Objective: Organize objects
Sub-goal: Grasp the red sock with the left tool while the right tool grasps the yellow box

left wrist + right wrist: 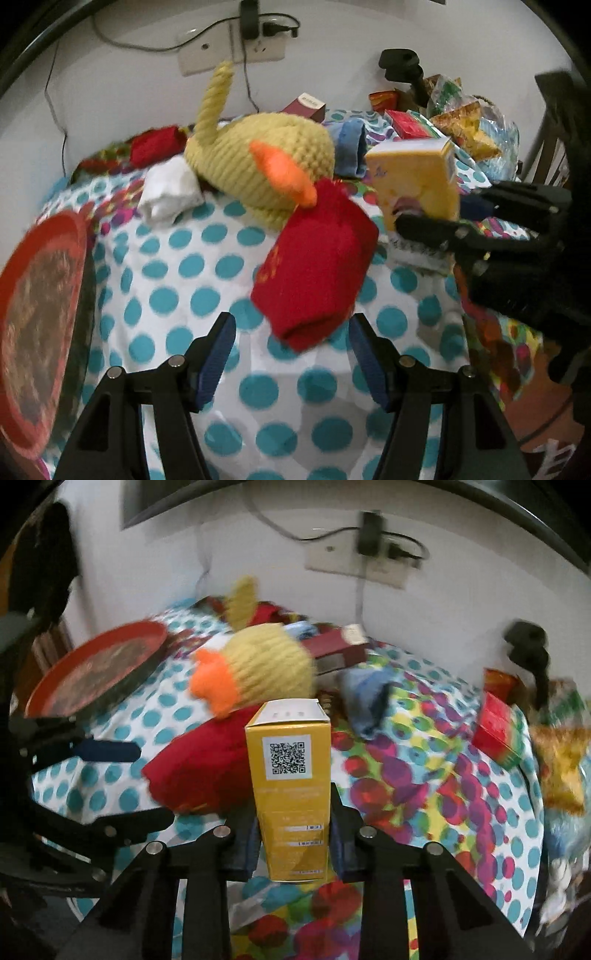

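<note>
The yellow box (290, 794) is being clamped upright between the blue pads of the right tool (293, 843), its QR code facing the camera. No earlier moment is on show, so only the grip itself is being reported. Just beyond the box and to its left, the red sock (199, 768) is lying on the dotted cloth (424, 794), with the knitted yellow toy (269, 668) behind it. The left tool (291, 354) is being held with its jaws apart and nothing between the pads; the red sock is lying just ahead of its tips. A red tray (40, 314) is sitting far to its left.
</note>
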The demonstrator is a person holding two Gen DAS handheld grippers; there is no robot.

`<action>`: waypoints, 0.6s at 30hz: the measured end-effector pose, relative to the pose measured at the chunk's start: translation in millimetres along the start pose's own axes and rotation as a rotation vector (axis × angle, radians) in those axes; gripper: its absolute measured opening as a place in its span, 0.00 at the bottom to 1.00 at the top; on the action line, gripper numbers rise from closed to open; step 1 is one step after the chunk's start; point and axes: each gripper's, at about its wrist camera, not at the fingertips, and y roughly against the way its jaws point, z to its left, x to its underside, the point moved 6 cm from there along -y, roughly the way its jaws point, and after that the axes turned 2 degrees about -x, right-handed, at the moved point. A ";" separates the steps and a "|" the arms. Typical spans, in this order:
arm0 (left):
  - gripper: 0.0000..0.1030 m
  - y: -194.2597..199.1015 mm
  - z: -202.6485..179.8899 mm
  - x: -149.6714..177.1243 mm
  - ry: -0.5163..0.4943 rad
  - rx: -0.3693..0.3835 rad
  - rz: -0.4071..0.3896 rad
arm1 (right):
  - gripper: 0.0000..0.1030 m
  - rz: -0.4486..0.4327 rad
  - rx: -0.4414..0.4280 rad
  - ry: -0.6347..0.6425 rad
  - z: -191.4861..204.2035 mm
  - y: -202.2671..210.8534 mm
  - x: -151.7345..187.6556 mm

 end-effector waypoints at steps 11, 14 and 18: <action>0.64 -41.6 -5.4 -24.4 0.035 0.006 0.040 | 0.27 -0.082 0.063 -0.225 -62.1 -32.4 -28.6; 0.64 -44.4 -2.8 -26.1 0.069 0.038 0.046 | 0.27 -0.088 0.085 -0.238 -65.9 -43.3 -33.8; 0.63 -44.1 -0.7 -26.7 0.079 0.058 0.046 | 0.27 -0.080 0.104 -0.249 -69.1 -52.0 -32.2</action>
